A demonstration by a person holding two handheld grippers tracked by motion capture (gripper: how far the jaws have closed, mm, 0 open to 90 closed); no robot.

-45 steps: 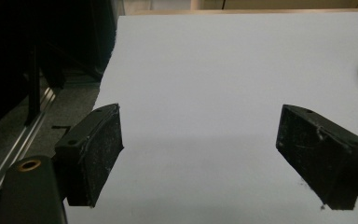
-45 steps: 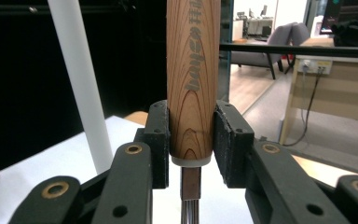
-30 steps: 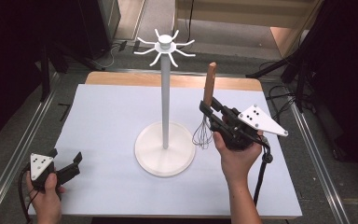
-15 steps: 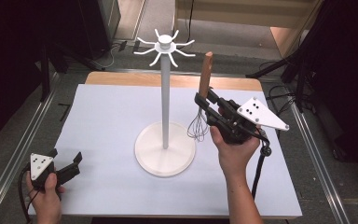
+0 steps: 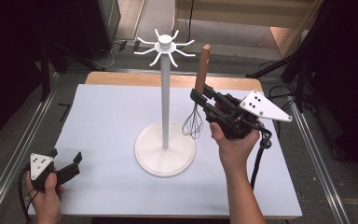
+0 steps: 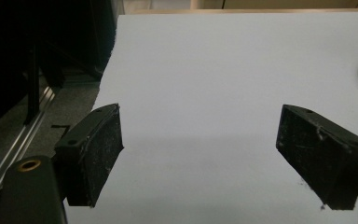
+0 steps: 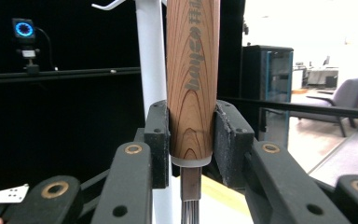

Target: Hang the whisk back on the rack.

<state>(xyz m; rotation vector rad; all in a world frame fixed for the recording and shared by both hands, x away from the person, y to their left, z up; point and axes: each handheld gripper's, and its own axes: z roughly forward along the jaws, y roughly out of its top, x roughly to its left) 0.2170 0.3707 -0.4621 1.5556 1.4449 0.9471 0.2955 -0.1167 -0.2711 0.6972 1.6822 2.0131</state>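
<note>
1. While the right gripper (image 5: 204, 99) pinches the whisk (image 5: 199, 88) upright just right of the stand (image 5: 165, 98), its wires could snag the pole
2. Gripped low, the handle may tilt
3. Left gripper (image 5: 70, 169) idles spread, well left of the stand

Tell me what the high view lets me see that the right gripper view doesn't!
The high view alone takes in the whole white stand with its hooked top and round base, the whisk's wires, the white table cover, and the left gripper with its jaws open, held low at the table's near left corner. The right gripper view alone brings out the printed lettering and wood grain on the whisk handle. Both share the right gripper shut on that upright handle beside the stand's pole.
</note>
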